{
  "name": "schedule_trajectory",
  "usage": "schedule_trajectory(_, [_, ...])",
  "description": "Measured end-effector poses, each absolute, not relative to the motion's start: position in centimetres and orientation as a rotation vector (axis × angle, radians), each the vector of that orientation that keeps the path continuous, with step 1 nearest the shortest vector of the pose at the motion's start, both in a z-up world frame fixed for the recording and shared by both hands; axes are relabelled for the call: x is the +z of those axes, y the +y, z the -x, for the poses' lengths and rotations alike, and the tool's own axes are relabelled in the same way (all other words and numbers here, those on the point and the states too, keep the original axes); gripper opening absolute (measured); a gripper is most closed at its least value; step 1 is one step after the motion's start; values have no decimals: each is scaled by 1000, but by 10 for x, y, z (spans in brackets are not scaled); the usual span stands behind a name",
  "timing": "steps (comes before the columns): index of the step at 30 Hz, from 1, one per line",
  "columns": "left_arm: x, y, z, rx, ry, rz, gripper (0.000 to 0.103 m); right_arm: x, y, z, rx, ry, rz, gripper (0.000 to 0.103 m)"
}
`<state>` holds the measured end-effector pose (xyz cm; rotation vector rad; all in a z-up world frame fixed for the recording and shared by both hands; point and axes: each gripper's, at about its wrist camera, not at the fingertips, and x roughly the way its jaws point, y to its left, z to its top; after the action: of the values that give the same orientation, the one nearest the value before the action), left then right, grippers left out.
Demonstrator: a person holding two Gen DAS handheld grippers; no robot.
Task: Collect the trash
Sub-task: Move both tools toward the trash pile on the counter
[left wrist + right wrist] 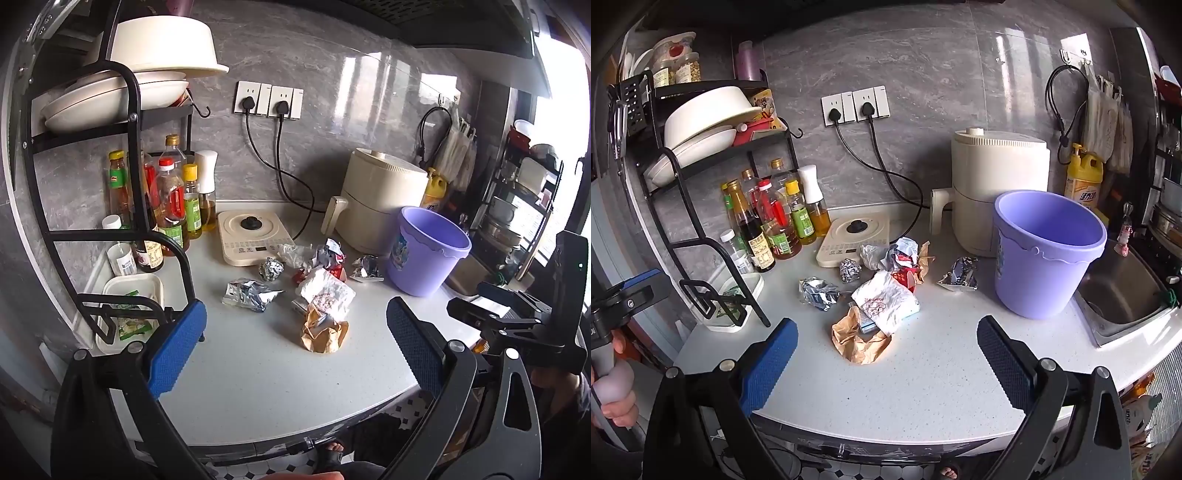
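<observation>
On the pale speckled stone worktop nothing is yet collected, it is judged; the round lilac plastic bucket stands empty at the right, near the sink; the trash is spread left of it: a white printed paper wrapper, a crumpled brown paper bag, crushed silver foil packets. The left gripper and the right gripper are held before the edge, jaws wide apart, nothing held. A reach to the brown bag is called for next; the bottle labels cannot be read.
</observation>
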<state>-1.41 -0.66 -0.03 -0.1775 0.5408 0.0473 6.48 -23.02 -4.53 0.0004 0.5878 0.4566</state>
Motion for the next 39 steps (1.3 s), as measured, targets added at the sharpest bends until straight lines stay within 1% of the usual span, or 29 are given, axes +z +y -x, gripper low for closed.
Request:
schedule_trajectory(28, [-5,-2,21,68,528,203,97,-41,-233,-58,463,566,1,95])
schedule_trajectory(39, [-15,-3,7,66,547,227,97,-41,-235,-66,478,531,28,95])
